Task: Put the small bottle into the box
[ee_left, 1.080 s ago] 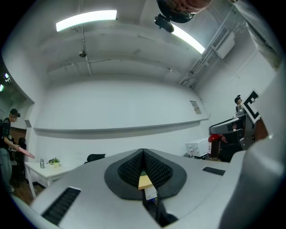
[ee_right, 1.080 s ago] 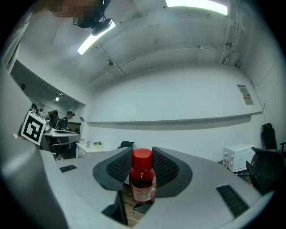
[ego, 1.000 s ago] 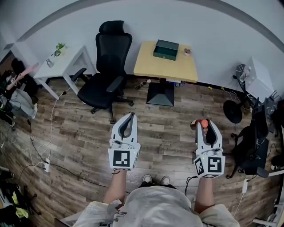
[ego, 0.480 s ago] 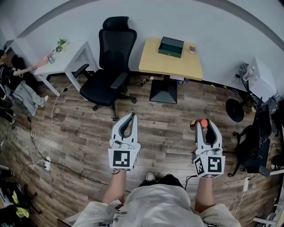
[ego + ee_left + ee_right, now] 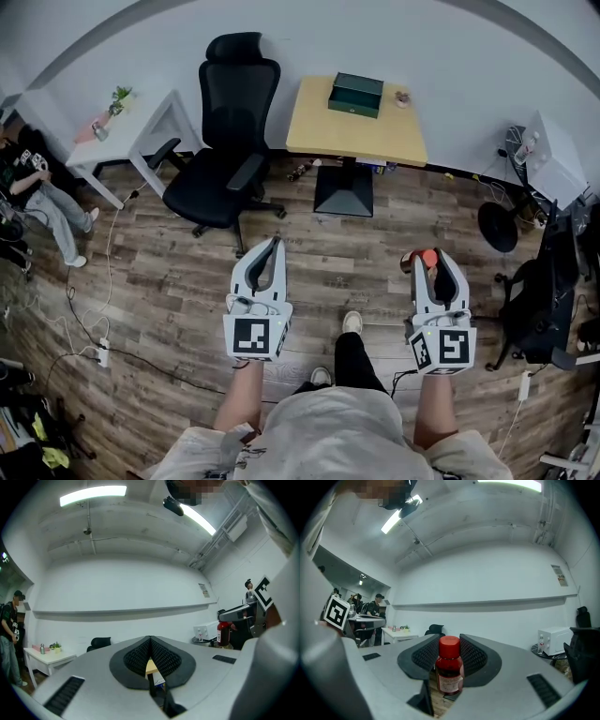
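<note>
head view looks steeply down at a wood plank floor (image 5: 169, 281), with both grippers held out in front of the person at about the same height. the left gripper (image 5: 276, 243) has its two jaws brought together at the tips and carries nothing. the left gripper view confirms this: the left gripper (image 5: 150, 640) shows its ribbed black pads (image 5: 136, 658) meeting at the far end, and only a thin gap lower down gives a glimpse of the yellow table behind.

the right gripper (image 5: 428, 260) stands partly open, its jaws clamped on the small bottle (image 5: 427, 259), which shows as a red spot at the jaw tips. in the right gripper view the small bottle (image 5: 449, 667) stands upright between the pads of the right gripper (image 5: 449, 645), with a red cap, dark red body and a pale label; the pads press on both its sides.

the box (image 5: 355, 95) is dark green and lies closed on the far part of the yellow table (image 5: 319, 136), which stands against the white wall, well apart from both grippers. a small object (image 5: 401, 97), too small to make out, sits just beside the box. a black office chair (image 5: 220, 159) stands left of the yellow table, and a white table (image 5: 141, 127) stands further left. a seated person (image 5: 42, 192) shows at the left edge.
</note>
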`<state>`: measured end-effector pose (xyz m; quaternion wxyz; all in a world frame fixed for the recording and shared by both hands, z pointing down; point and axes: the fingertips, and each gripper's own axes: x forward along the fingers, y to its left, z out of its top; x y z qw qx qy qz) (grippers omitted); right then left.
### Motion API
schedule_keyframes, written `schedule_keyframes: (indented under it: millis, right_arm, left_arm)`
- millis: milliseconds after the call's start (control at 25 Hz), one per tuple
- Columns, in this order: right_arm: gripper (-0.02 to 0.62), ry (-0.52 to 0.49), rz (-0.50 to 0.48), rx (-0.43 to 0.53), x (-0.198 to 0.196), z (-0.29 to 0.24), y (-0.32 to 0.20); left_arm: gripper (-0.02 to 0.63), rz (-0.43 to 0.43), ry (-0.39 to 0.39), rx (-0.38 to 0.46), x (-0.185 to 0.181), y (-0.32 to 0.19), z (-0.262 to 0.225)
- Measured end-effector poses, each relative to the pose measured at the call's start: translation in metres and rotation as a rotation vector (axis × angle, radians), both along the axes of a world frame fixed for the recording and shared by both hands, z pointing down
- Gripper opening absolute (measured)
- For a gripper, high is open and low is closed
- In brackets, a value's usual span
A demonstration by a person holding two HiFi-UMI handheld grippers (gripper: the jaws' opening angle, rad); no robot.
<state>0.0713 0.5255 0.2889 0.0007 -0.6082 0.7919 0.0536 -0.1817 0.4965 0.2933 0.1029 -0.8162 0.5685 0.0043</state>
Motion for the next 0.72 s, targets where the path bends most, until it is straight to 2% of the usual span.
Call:
schedule_keyframes:
  millis: [360, 720]
  right_arm:
    - [0.146, -0.007, -0.020, 0.001, 0.033, 0.003, -0.087]
    - [0.144, -0.024, -0.050, -0.039, 0.085, 0.013, -0.192]
  left_arm:
    - [0.006, -0.046, 0.006, 0.018, 0.036, -0.083, 0.002]
    - [0.008, -0.070, -0.026, -0.024, 0.088, -0.178, 0.002]
